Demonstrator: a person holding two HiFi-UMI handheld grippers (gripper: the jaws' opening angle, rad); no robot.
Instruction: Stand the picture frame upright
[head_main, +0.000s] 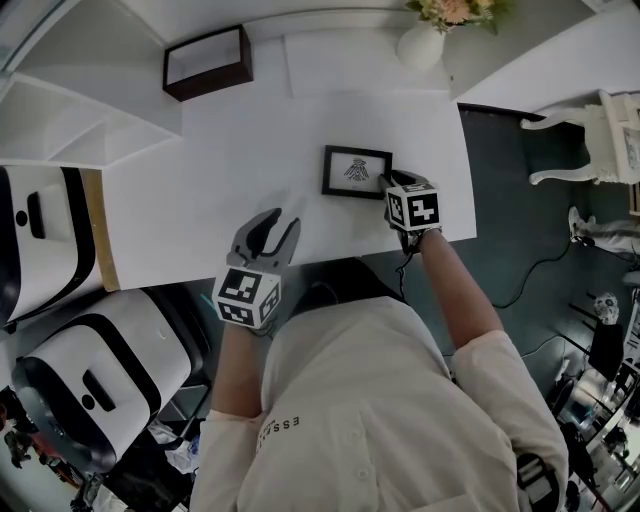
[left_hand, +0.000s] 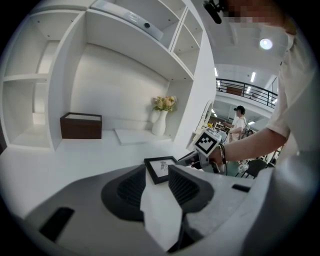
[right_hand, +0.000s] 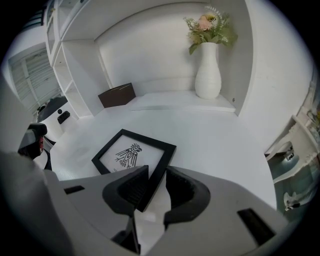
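Observation:
A black picture frame (head_main: 355, 171) with a small drawing lies flat on the white table (head_main: 250, 150), right of the middle. My right gripper (head_main: 389, 186) is at its near right corner. In the right gripper view the frame (right_hand: 131, 154) runs its right edge into the gap of my right gripper (right_hand: 157, 174). The jaws stand apart there, with a thin strip of table showing beside the edge, and no squeeze is visible. My left gripper (head_main: 274, 226) hovers open over the table's front, left of the frame. In the left gripper view the frame (left_hand: 161, 168) shows beyond my left gripper (left_hand: 159, 176).
A dark brown box (head_main: 207, 62) stands at the back left and a white vase with flowers (head_main: 421, 42) at the back right. White shelving (head_main: 70, 100) rises on the left. The table's front edge (head_main: 330, 258) lies just under both grippers.

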